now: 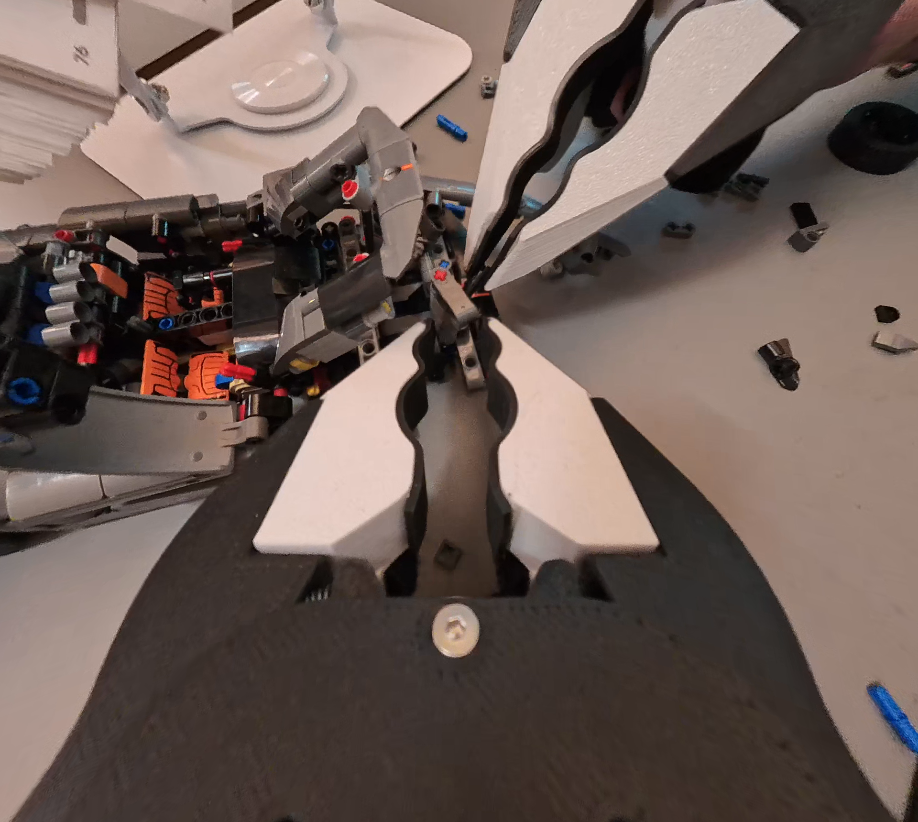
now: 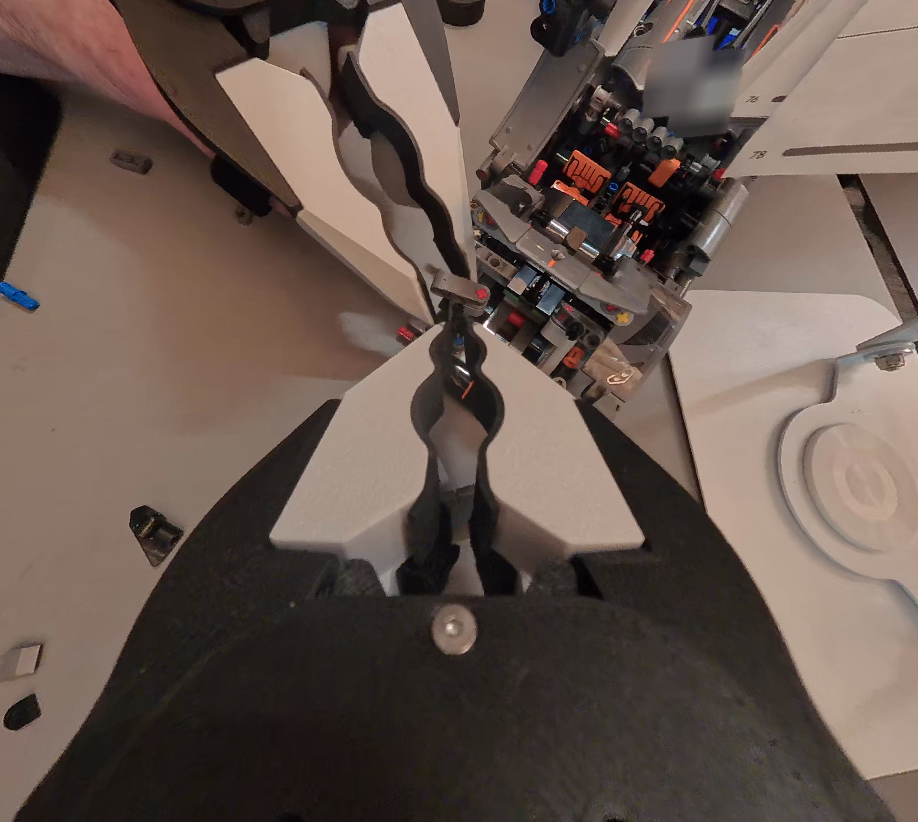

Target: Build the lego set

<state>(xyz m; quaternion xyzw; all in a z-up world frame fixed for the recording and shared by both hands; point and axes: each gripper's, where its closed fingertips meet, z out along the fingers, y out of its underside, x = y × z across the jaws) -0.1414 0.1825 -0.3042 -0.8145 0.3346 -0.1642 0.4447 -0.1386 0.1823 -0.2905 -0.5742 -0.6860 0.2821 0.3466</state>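
- The left gripper [image 1: 457,326], at the bottom centre of its own view, is pinching a small grey lever piece [image 1: 459,301] at its fingertips, just right of the half-built model car [image 1: 208,301] that fills the left middle of the frame.
- The right gripper [image 1: 472,281] comes in from the upper right, its fingers pressed nearly together on a thin dark piece with an orange stripe [image 2: 464,388]; its tips meet the left one's at the grey lever piece.
- In the right wrist view the car sits in the upper right, the joint just at its near corner.
- Judgement: the step is mating these two small parts. Keep one gripper steady as an anvil, line up pin and hole squarely, and push straight along the axis.
- Loose bits lie scattered on the table [image 1: 695,425] at right; a slip would add to them.
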